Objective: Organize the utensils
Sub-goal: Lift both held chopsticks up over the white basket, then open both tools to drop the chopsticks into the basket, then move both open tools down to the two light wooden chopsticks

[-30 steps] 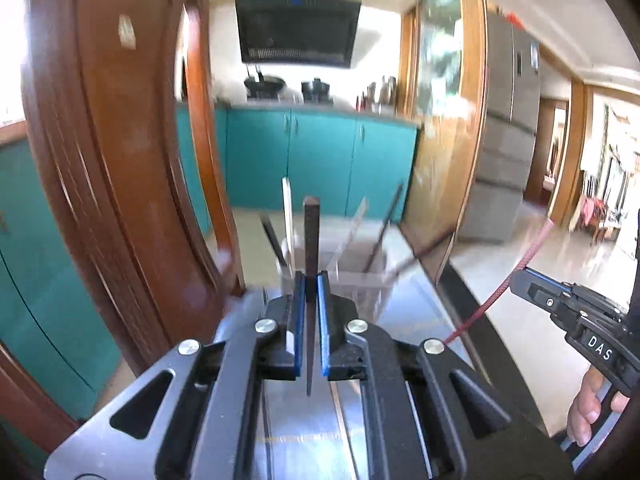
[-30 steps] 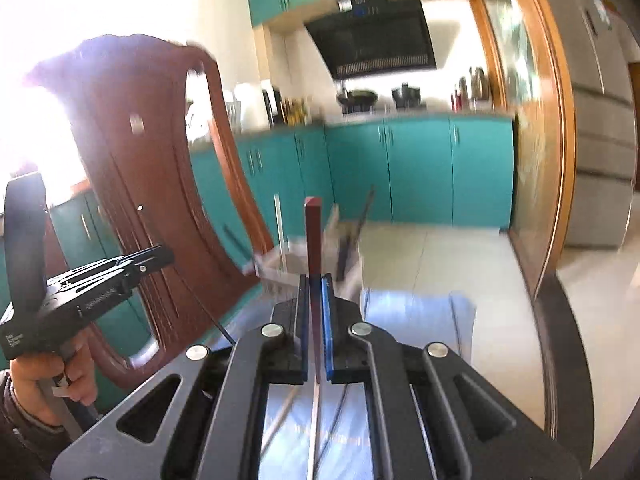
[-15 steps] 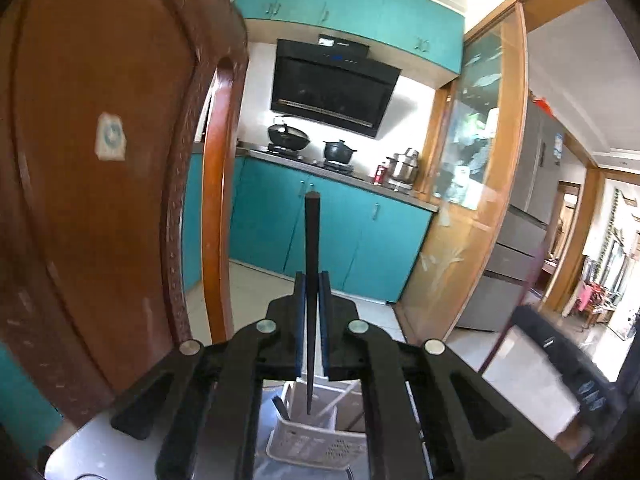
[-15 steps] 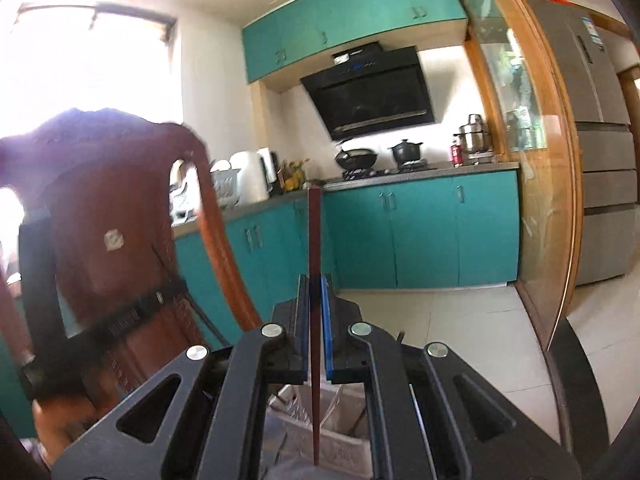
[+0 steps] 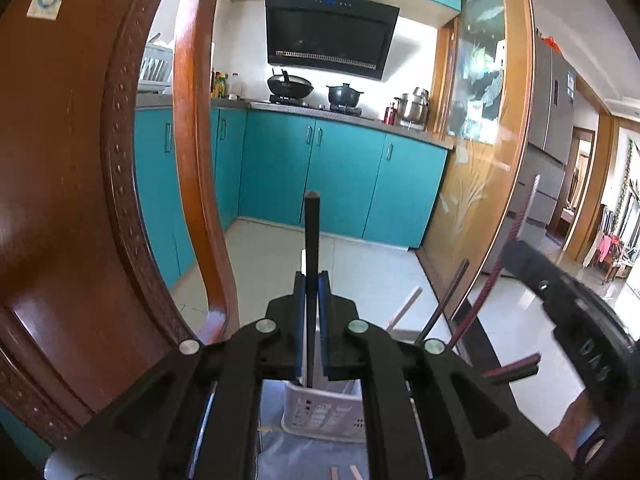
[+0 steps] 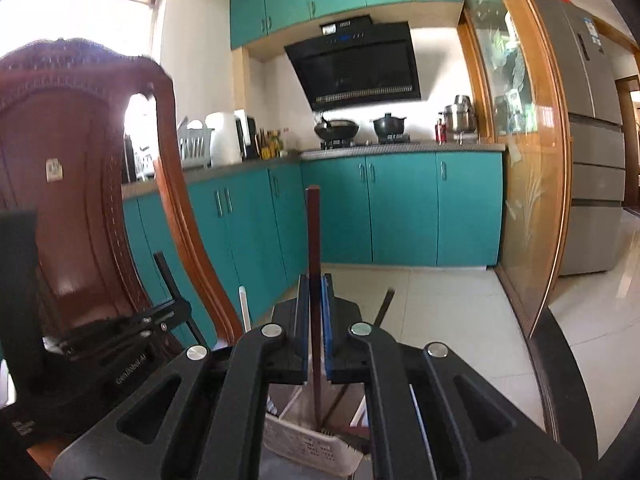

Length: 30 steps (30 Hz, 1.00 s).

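hiding basket (image 5: pixel 320 412) behind hand-held gripper (image 5: pixel 312 292)

Both cams ride their tools, looking forward and slightly down over a white basket (image 5: pixel 320 412) close below. Left view hugs the wooden chair (image 5: pixel 80 200); right view sits further right. Shared: basket, chair, teal cabinets (image 6: pixel 400 208), range hood far ahead.
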Tool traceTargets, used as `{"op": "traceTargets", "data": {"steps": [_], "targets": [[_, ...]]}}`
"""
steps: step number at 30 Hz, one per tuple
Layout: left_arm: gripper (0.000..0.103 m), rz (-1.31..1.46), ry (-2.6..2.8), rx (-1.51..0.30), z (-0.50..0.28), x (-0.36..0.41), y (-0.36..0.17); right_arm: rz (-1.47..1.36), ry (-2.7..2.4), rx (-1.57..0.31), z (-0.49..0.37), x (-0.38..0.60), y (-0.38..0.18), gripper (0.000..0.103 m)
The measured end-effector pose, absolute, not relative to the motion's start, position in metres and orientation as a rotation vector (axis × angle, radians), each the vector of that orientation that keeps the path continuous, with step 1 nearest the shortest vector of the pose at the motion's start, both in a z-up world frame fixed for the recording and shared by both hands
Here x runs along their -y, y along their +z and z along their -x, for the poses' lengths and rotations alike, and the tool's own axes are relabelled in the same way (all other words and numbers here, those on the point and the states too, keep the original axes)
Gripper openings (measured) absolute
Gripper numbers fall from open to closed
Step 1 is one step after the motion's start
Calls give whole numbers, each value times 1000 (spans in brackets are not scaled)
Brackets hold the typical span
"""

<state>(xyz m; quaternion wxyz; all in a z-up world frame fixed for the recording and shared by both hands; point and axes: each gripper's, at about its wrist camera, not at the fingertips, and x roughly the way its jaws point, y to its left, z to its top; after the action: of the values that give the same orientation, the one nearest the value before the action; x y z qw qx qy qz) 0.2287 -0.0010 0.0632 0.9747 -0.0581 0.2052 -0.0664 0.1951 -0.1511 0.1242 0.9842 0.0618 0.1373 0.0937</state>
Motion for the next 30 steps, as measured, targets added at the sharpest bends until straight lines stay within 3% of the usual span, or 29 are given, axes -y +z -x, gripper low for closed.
{"op": "traceTargets", "data": {"steps": [11, 17, 20, 24, 30], "targets": [[7, 88, -173, -384, -203, 3, 53, -79, 193, -274, -155, 155, 117, 15], [14, 80, -174, -339, -168, -4, 47, 23, 325, -226, -97, 149, 99, 24], [15, 63, -163, -357, -157, -9, 38, 37, 513, -369, -91, 145, 62, 24], [15, 27, -117, -421, -152, -15, 15, 91, 408, -729, -127, 134, -9, 24], [20, -21, -110, -524, -154, -11, -14, 124, 258, -993, -157, 136, -74, 30]]}}
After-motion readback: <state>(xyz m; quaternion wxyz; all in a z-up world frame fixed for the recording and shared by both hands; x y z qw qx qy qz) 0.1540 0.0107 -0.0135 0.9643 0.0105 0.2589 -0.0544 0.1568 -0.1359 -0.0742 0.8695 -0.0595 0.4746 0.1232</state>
